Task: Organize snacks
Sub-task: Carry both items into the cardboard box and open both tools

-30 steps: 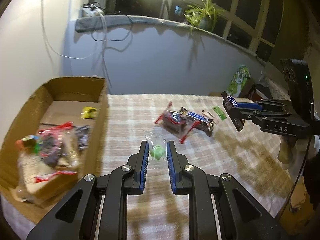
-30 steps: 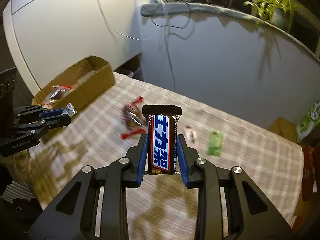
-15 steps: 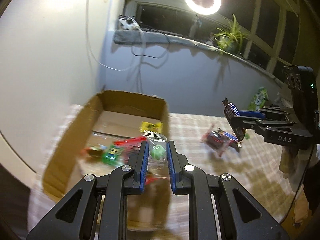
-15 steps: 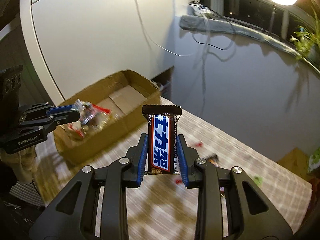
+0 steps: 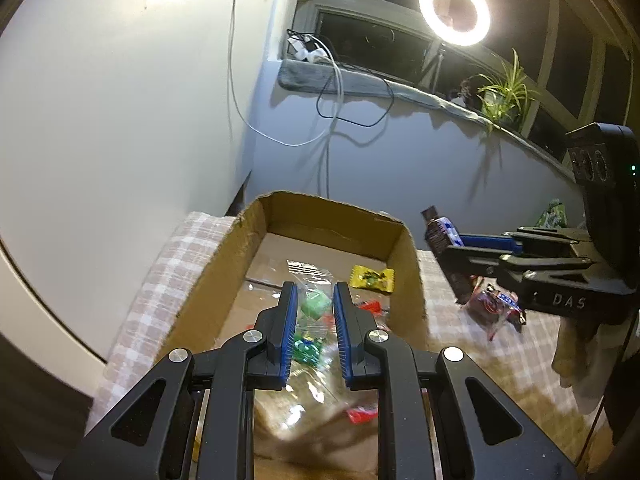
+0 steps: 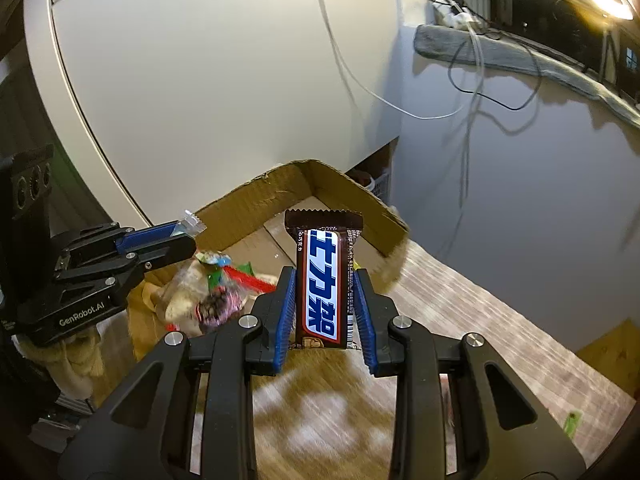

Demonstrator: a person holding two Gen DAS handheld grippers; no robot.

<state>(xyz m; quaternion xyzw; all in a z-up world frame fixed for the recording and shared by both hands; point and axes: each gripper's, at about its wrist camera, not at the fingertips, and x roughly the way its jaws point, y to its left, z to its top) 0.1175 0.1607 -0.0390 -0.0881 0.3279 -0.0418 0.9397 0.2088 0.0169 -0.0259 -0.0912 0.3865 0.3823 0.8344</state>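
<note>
1. Two hand-held grippers were observed over a checked tablecloth (image 5: 452, 320), each carrying one snack.
2. The right gripper (image 6: 325, 312) was found clamped on a chocolate bar (image 6: 323, 280), held upright between the blue pads. The wrapper was noted as dark brown with crimped, zigzag ends and a white panel bearing bold blue characters edged in red. Its top end stood above the fingertips, seen in front of the cardboard box (image 6: 340, 190).
3. The left gripper (image 5: 315, 312) was found pinched on a clear plastic packet (image 5: 310, 276) containing a pale green sweet (image 5: 316, 304). The packet's sealed, ribbed upper edge projected past the fingertips. It was held over the open box (image 5: 408, 268), just inside its near wall.
4. Inside the box, a yellow wrapped sweet (image 5: 372, 278) was recorded on the cardboard floor, apart from a blurred pile of clear bags with red, green and blue contents (image 6: 212, 284) at the near end.
5. On the cloth beside the box, a packet with red ends (image 5: 494, 306) was noted below the right gripper as seen from the left wrist view.
6. One small green wrapper (image 6: 572, 420) was recorded well apart on the cloth.
</note>
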